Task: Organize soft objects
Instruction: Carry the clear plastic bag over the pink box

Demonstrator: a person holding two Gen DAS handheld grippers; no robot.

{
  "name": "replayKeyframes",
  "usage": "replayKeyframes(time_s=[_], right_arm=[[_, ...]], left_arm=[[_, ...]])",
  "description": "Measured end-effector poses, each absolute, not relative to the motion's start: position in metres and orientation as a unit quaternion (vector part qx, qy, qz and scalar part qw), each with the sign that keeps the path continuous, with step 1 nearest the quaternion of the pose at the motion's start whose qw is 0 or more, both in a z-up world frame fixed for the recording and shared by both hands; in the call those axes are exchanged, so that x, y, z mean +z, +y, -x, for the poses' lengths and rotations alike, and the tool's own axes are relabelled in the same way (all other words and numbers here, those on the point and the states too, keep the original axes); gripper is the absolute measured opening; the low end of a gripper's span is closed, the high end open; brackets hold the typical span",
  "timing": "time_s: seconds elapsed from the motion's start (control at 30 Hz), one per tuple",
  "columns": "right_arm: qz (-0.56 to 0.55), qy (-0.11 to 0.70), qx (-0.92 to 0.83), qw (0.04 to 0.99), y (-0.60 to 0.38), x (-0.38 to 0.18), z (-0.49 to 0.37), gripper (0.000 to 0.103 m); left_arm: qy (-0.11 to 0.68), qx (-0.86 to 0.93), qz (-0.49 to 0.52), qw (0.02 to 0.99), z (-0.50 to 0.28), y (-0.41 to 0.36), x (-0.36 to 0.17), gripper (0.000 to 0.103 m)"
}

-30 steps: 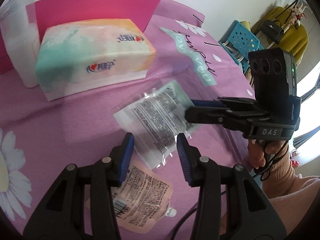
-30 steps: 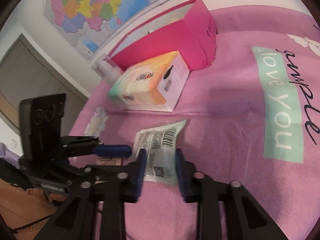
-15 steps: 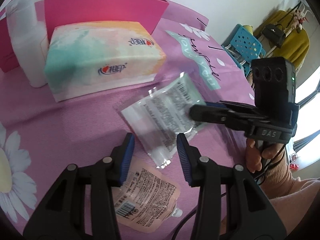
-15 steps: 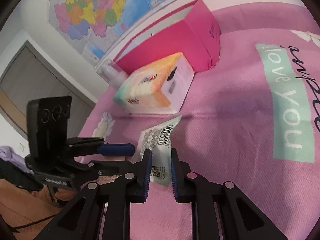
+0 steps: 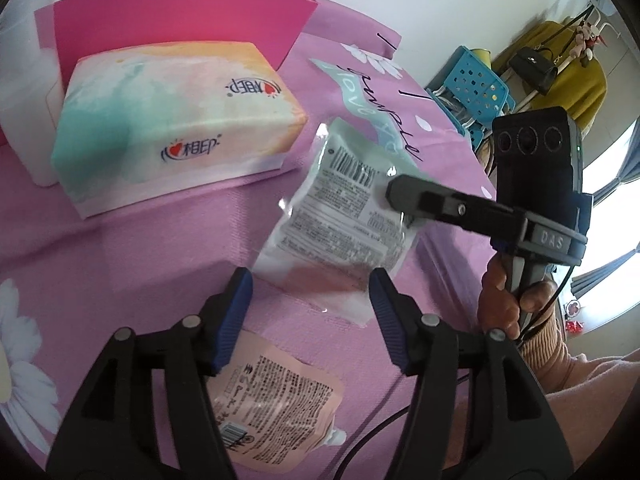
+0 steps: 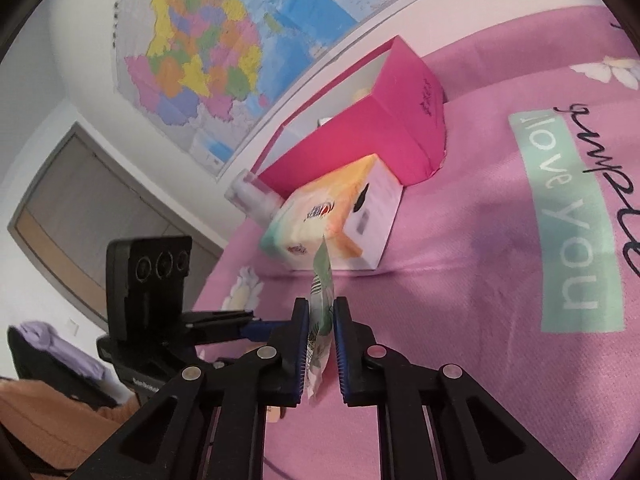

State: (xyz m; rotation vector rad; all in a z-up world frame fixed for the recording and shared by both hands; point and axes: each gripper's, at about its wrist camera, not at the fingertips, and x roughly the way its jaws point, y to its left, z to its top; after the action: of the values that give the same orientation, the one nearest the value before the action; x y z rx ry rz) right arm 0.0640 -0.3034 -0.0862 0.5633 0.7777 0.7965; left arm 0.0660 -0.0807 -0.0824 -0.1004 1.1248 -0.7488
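Clear sachet (image 5: 340, 208) is hanging above the pink cloth (image 5: 160, 232), pinched by right gripper (image 5: 394, 192); left gripper (image 5: 310, 312), jaws just widened, is holding nothing. Right wrist: fingers (image 6: 301, 344) are clamping sachet edge-on; keep squeezing firmly while carrying toward pink box (image 6: 384, 140).

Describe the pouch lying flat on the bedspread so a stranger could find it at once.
Start at the pink box, then the tissue pack before it. Nearer still, under the open left gripper, lies the peach pouch: flat, with a white spout, unlike the clear packet held up.
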Motion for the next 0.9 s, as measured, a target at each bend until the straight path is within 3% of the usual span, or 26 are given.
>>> replayKeyframes(time_s=[0.33, 0.9], right_arm=[[-0.305, 0.368, 0.367, 0.799, -0.317, -0.093, -0.070, 0.011], [-0.235, 0.350, 0.409, 0.810, -0.296, -0.056, -0.070, 0.011]], left_arm=[[0.514, -0.345, 0.046, 0.784, -0.068, -0.078, -0.079, 0.061], [0.468, -0.416, 0.005, 0.780, -0.074, -0.092, -0.050, 0.063]])
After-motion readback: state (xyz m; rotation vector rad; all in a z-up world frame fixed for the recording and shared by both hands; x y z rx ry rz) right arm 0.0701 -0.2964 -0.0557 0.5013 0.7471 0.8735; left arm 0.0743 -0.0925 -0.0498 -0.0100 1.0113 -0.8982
